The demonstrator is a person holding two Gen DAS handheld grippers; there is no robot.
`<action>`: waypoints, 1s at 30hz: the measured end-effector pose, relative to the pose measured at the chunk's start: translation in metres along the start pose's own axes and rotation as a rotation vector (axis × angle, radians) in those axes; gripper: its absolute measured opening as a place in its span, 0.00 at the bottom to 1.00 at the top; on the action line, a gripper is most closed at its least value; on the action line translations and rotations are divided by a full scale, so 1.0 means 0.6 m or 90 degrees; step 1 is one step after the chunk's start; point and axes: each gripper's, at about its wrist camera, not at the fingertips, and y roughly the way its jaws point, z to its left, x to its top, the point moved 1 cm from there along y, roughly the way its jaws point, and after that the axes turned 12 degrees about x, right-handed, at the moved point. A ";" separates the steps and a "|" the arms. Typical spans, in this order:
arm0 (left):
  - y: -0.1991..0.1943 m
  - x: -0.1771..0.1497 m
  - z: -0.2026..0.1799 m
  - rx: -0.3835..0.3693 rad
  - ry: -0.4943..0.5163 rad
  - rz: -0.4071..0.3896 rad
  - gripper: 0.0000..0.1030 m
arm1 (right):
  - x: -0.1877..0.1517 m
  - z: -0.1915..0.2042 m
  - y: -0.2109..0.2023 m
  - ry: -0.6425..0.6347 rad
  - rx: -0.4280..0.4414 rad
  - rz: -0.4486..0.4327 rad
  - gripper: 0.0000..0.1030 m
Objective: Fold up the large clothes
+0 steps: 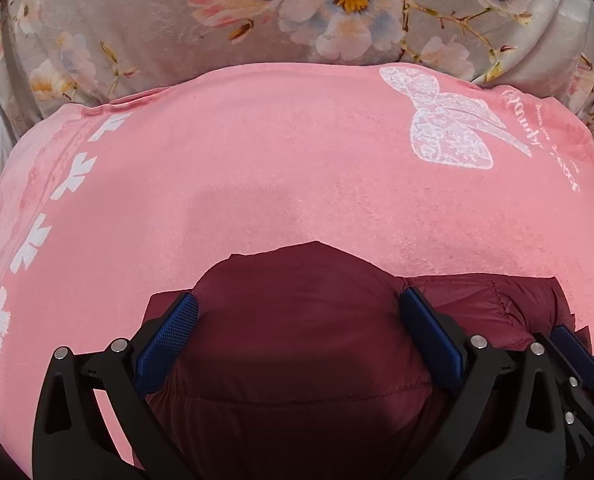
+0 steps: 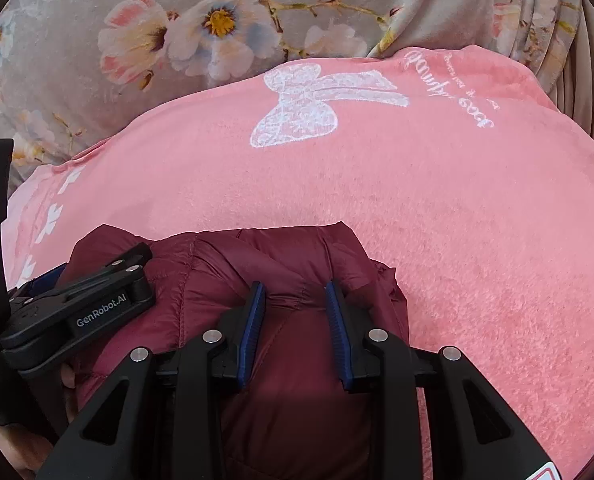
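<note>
Garment: maroon puffer jacket [image 1: 297, 340], quilted and shiny, bunched up on pink blanket [image 1: 257, 168]; in right wrist view same jacket [image 2: 289, 264] sits low-centre, seams and folds visible.
Left claw [image 1: 299, 340]: spread wide, blue pads either side of a puffy mound of the jacket; fingers [image 1: 169, 340] press against the fabric at both flanks, but cannot tell if it really pinches. In right wrist view the left claw [image 2: 57, 276] lies at far left over the jacket's edge, "GenRobot.AI" printed on its body.
Right claw [image 2: 295, 320]: part-closed, narrow gap, a ridge of jacket fabric rising between the blue pads [image 2: 253, 328]; pads touch the fabric on both sides. Its tip [image 1: 573, 352] peeks in at right edge of left wrist view, just beside the left claw.
Blanket: pink fleece, white lace bow print [image 2: 317, 108], white script text near it, white leaf border along the left side [image 1: 37, 240].
Background: grey floral sheet [image 1: 157, 20] with white and pink blossoms, beyond the blanket's far edge.
Claws relative: side by side, near each other, both on the jacket.
</note>
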 end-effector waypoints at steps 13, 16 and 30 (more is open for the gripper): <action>0.002 -0.001 -0.007 0.017 0.006 -0.004 0.96 | 0.000 -0.009 0.002 0.017 0.019 -0.009 0.29; -0.002 -0.001 -0.003 0.006 0.008 0.001 0.96 | 0.000 -0.022 -0.013 0.044 0.051 -0.022 0.29; -0.162 -0.160 0.066 -0.037 0.023 0.012 0.95 | -0.157 -0.042 -0.162 0.030 0.034 0.047 0.35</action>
